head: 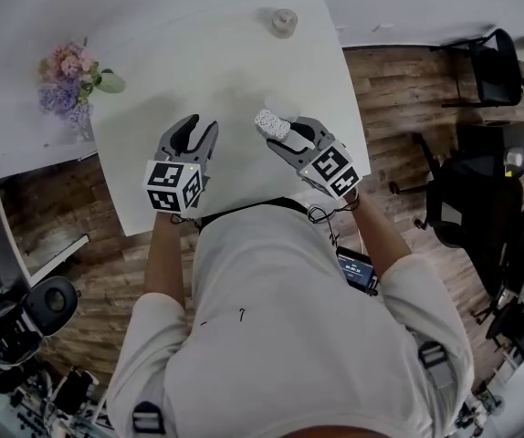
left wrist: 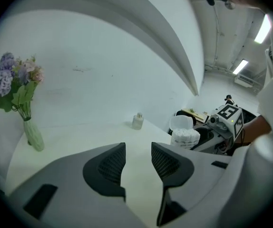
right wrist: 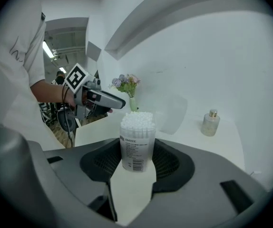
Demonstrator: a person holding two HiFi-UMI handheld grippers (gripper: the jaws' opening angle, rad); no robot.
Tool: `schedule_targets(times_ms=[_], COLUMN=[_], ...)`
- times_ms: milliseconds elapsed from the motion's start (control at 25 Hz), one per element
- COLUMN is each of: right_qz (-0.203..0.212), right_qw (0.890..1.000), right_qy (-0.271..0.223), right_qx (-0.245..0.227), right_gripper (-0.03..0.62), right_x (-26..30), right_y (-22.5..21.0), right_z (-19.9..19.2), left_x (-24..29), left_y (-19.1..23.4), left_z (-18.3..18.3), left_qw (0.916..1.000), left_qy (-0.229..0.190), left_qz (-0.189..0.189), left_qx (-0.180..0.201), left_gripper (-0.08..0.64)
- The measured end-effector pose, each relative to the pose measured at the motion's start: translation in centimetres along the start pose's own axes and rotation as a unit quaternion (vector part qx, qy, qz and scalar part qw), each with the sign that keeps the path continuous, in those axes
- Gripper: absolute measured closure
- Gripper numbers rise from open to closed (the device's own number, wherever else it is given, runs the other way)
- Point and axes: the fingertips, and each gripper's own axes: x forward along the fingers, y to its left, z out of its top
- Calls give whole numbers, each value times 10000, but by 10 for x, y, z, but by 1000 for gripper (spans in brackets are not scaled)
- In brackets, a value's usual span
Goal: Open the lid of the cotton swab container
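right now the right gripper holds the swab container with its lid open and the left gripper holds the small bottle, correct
No: the left gripper is empty, jaws apart over bare table, as the left gripper view shows. The small bottle stands alone at the table's far edge. The right gripper does hold the swab container, lid open.

White table [head: 216,71], two items standing.
We list a small glass bottle [head: 284,21] near the far edge and a vase of flowers [head: 70,85] by the far left corner (the two well apart, both upright).
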Motion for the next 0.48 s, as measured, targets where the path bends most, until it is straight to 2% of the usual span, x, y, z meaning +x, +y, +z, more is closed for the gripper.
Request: schedule_targets(times_ms=[240,480], right_qz=[-189,-285], right_qw=[9995,9992], right_qy=[-97,-93], right_qx=[227,250], right_gripper=[399,399], right_x=[4,14], right_y=[-8,-10], right_z=[2,7], left_x=[0,-2], left_y=[5,4], left_z=[-22,-40], left_qw=[9985,9969], left_qy=[87,192], left_qz=[512,705], left_qx=[-149,-302], left_gripper=[420,443])
